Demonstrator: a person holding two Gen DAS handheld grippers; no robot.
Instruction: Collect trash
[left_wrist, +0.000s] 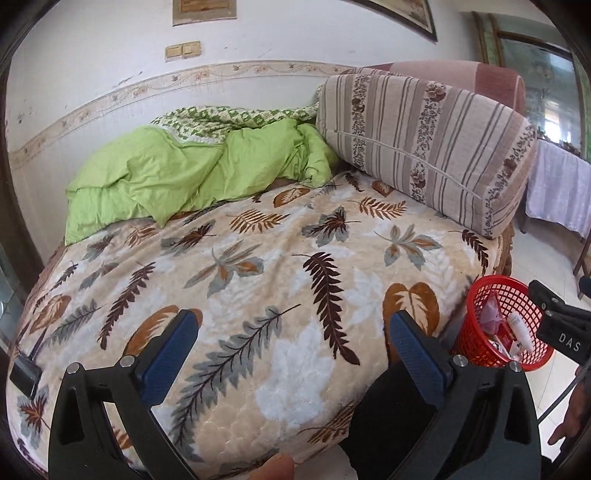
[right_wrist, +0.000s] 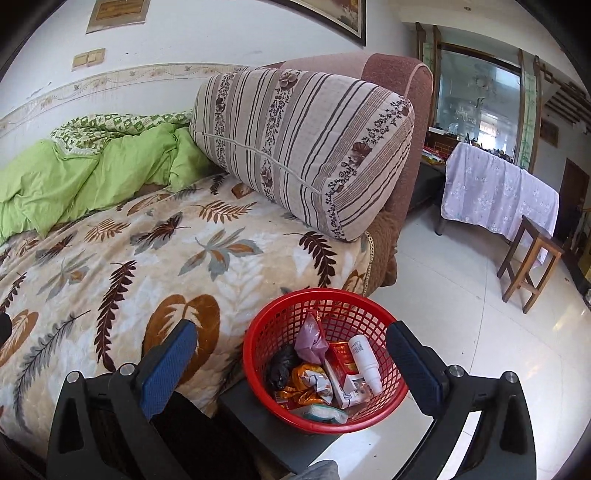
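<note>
A bed covered by a leaf-patterned blanket (left_wrist: 258, 266) fills the room's near side, against a white wall. The left gripper (left_wrist: 291, 332) hovers over that blanket with its blue pads spread wide, nothing between them. The right gripper (right_wrist: 291, 343) is likewise spread wide and empty, poised above the red basket (right_wrist: 373, 306) standing on a dark block just beside the bed. Inside lie a white bottle (right_wrist: 365, 362), a red-and-white carton (right_wrist: 345, 373), a pink bag (right_wrist: 310, 339) and crumpled wrappers (right_wrist: 306, 384). Farther back, a striped cushion (right_wrist: 303, 147) leans on the headboard beside a rumpled green quilt (left_wrist: 177, 173).
</note>
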